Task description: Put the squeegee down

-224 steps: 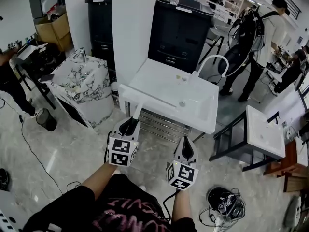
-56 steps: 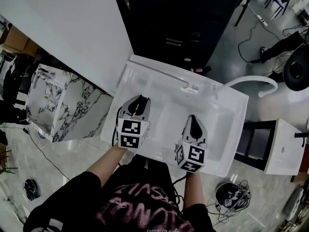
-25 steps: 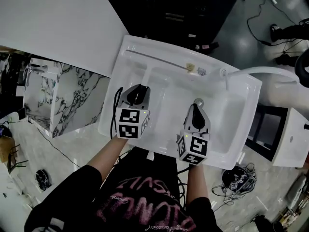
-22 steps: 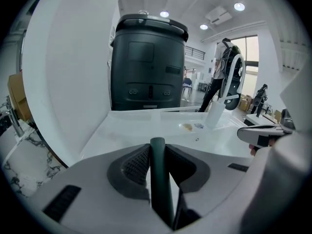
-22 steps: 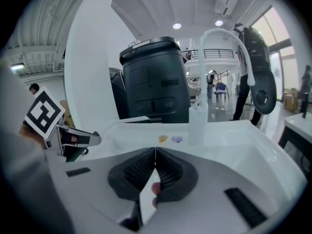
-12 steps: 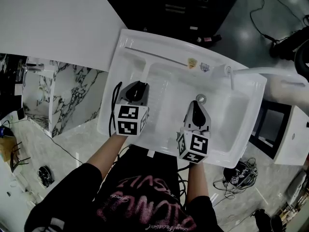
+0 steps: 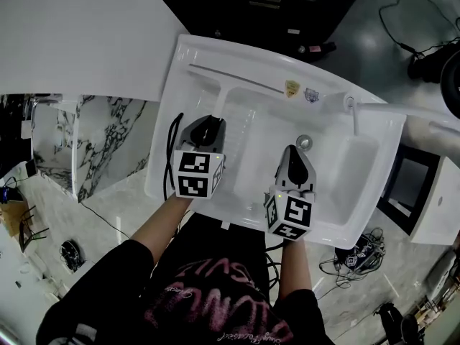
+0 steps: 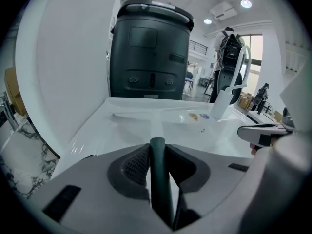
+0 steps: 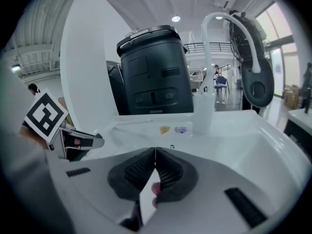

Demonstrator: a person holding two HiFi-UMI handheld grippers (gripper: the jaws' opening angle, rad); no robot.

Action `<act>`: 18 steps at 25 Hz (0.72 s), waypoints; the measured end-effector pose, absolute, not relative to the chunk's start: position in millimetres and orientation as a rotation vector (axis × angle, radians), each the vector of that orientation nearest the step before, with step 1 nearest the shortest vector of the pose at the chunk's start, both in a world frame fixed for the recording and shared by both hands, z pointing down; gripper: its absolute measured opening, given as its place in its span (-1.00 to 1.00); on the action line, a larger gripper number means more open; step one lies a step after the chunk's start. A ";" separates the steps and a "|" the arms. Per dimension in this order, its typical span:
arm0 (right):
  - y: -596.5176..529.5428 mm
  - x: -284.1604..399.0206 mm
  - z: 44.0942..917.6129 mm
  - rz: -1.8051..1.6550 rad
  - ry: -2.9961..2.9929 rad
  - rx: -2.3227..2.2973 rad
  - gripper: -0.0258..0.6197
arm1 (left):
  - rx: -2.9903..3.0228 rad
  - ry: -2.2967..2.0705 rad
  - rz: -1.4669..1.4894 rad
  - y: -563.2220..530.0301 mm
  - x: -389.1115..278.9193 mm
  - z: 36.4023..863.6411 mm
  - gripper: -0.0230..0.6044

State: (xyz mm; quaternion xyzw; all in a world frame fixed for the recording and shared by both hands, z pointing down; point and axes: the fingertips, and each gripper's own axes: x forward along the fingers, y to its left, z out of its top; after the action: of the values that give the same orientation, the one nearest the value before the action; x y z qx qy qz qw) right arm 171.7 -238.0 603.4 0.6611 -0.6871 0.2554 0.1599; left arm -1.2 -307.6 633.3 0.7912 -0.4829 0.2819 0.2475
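Note:
The squeegee has a long white blade [image 7: 231, 79] that lies across the back left of the white sink [image 7: 359, 221]. Its pale handle [image 7: 218, 100] runs back to my left gripper [image 7: 209, 123]. In the left gripper view the jaws are shut on the dark green grip end of the squeegee [image 8: 159, 179], with the blade [image 8: 139, 115] ahead on the sink's surface. My right gripper [image 7: 296, 154] hovers over the basin near the drain [image 7: 304, 141]. It is shut with nothing in it, its jaws [image 9: 155, 152] meeting at the tips.
A curved white faucet [image 7: 402, 110] rises at the sink's back right, seen tall in the right gripper view [image 9: 209, 57]. Two small stickers [image 7: 300, 90] sit on the back ledge. A dark cabinet [image 8: 148, 52] stands behind, a white wall and marble counter [image 7: 108, 142] at left.
Nine seconds ago both grippers hung in front of the sink; now they are over it. In the last second the squeegee and both grippers have barely shifted against the sink.

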 end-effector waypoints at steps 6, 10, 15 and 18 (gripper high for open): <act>-237.4 171.2 612.2 0.751 -1.953 1.880 -0.86 | 2.159 -1.312 0.782 -310.8 -0.7 642.6 -0.62; -234.4 169.9 619.1 0.763 -1.947 1.871 -0.86 | 2.150 -1.293 0.807 -307.1 -0.1 652.2 -0.62; -231.4 171.5 626.1 0.770 -1.942 1.863 -0.85 | 2.140 -1.279 0.820 -303.4 0.8 662.7 -0.62; -229.6 171.7 628.1 0.765 -1.940 1.856 -0.85 | 2.132 -1.280 0.807 -303.4 1.8 665.0 -0.62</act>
State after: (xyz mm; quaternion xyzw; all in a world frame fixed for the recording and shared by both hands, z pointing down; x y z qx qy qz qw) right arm 171.7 -229.6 628.1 0.6546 -0.6844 0.2700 0.1739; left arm 1.8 -303.4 665.0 0.7873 -0.4728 0.2981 0.2604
